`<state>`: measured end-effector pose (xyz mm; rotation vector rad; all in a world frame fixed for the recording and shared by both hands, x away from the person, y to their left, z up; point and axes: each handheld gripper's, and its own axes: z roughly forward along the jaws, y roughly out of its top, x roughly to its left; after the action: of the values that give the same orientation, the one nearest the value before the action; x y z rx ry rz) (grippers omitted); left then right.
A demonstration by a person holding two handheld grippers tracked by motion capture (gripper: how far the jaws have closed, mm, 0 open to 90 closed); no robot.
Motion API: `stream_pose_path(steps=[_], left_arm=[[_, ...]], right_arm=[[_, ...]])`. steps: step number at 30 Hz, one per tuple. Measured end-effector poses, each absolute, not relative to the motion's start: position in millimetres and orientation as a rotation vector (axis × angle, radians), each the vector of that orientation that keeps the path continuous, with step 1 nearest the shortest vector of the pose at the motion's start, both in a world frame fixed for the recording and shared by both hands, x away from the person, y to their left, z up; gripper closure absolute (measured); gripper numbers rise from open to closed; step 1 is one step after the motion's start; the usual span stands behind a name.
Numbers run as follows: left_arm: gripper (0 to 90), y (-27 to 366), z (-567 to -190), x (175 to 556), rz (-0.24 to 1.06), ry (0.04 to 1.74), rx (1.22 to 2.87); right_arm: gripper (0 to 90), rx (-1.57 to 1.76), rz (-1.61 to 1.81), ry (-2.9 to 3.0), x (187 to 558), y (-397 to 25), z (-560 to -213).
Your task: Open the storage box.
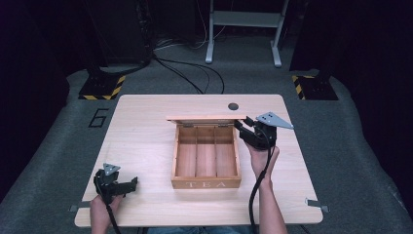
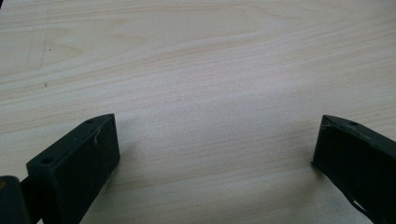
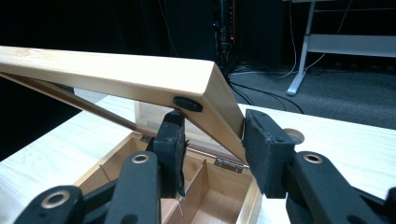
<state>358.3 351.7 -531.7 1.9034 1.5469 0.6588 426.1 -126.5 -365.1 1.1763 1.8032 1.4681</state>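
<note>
A wooden box marked TEA [image 1: 206,183] stands in the middle of the table with its three compartments empty. Its lid [image 1: 204,117] is raised, tilting back on the hinges. My right gripper [image 1: 245,126] is at the lid's right end; in the right gripper view its jaws [image 3: 212,135] clamp the lid [image 3: 116,74] at the corner, one pad under it by a black bumper, one on the outer face. The box's dividers [image 3: 196,184] show below. My left gripper [image 1: 131,184] rests at the front left of the table, jaws [image 2: 215,135] wide apart over bare wood.
The light wooden table [image 1: 141,141] has a round cable hole [image 1: 233,106] behind the box. Small metal clips [image 1: 316,203] stick out at its front corners. On the carpet beyond are a grey stand [image 1: 243,19], cables and two hazard-striped bases [image 1: 102,87].
</note>
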Motion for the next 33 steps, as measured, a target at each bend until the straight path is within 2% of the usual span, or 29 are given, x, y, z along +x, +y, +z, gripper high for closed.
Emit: stream_pose_path(steps=[33], left_arm=[[0.3, 351.8, -531.6, 358.3, 0.658, 1.547, 1.904]], right_arm=[[58.6, 1.166, 1.452, 1.819, 418.8, -126.4, -369.3]])
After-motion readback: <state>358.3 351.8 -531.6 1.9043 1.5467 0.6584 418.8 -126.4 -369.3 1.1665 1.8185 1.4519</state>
